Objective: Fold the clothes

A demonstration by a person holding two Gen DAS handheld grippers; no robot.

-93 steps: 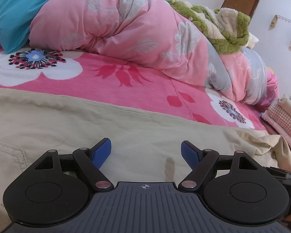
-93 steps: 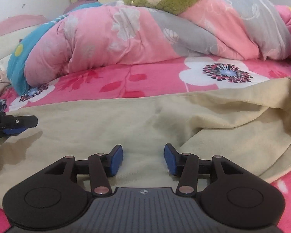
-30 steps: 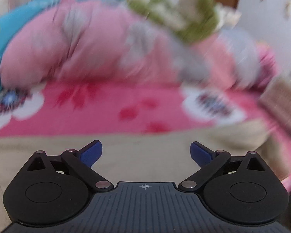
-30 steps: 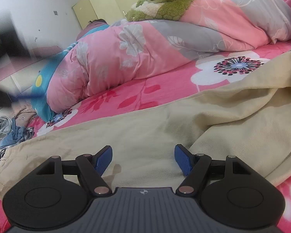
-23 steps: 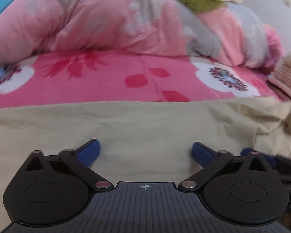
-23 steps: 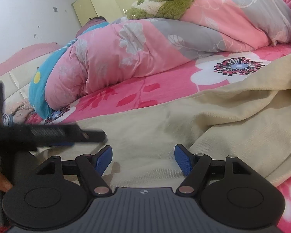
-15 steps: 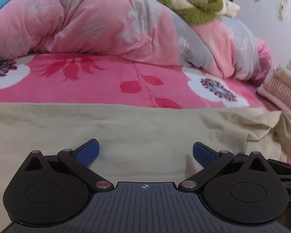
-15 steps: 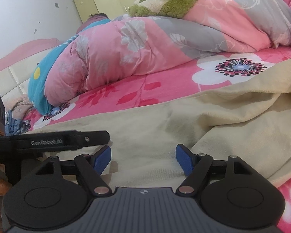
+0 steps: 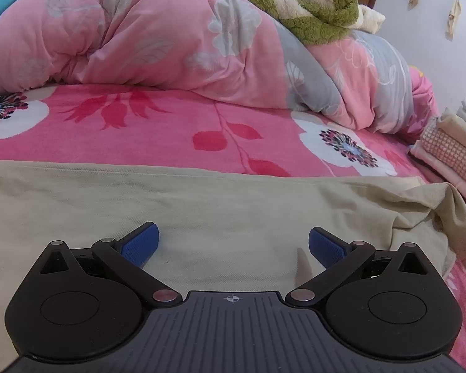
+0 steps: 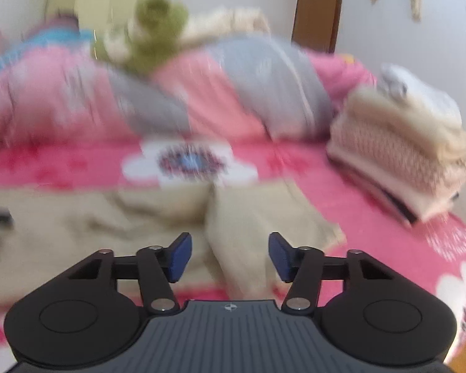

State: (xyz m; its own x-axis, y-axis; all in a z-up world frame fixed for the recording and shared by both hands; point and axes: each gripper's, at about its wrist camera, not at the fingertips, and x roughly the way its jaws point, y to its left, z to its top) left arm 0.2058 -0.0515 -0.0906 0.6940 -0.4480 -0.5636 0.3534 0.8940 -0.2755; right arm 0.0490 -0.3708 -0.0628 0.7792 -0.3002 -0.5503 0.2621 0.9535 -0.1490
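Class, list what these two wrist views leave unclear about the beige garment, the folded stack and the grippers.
- Garment: left view cuts off its left end; the gripper body covers its near edge.
- Garment type: blur in the right view hides it.
- Stack: blurred in the right view; item count unclear.
- Right gripper: whether it touches cloth, unclear.

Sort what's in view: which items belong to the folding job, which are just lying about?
Job: beige trousers, left gripper, right gripper, both open.
Lying about: pink quilt, green fleece, stack of folded clothes, floral bedsheet.
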